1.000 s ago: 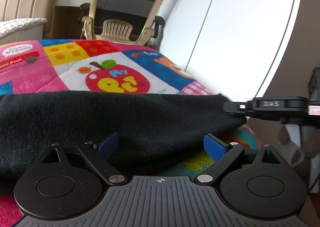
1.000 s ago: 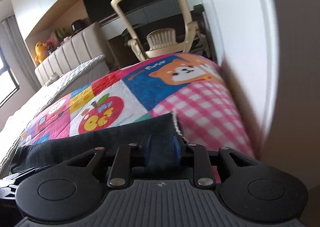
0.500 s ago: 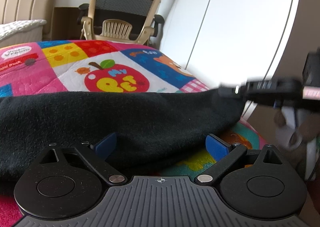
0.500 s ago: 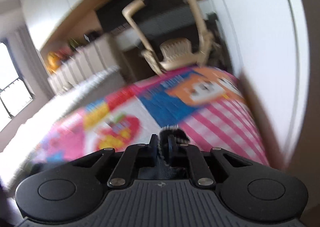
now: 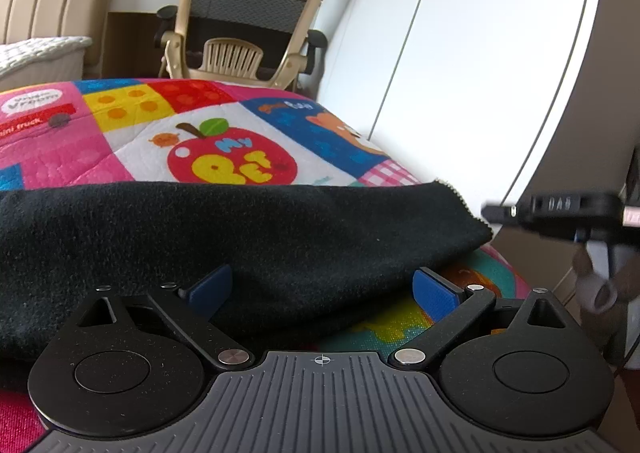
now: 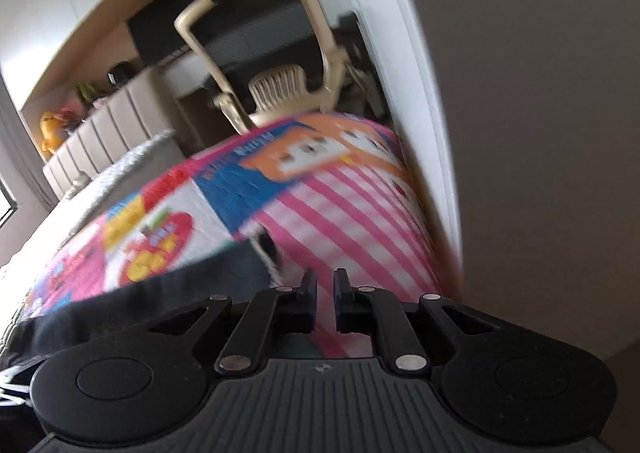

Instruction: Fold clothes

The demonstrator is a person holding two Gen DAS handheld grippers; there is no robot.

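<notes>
A black garment (image 5: 224, 237) lies folded across a colourful quilt (image 5: 224, 141). My left gripper (image 5: 322, 287) is open, its blue pads at the near edge of the cloth, with nothing between them. My right gripper (image 6: 324, 293) has its jaws nearly closed with a narrow gap and nothing in it; the garment's corner (image 6: 264, 249) lies just left of its tips. The right gripper also shows in the left wrist view (image 5: 560, 209), clear of the garment's right corner. The right wrist view is blurred.
A white wardrobe wall (image 5: 460, 53) runs along the bed's right side. A beige office chair (image 5: 244, 13) stands beyond the far end. A padded headboard (image 6: 100, 133) and plush toys are at the far left.
The right gripper let go of the garment's corner and pulled back to the right; the corner now lies on the quilt. The left gripper stayed open and still.
</notes>
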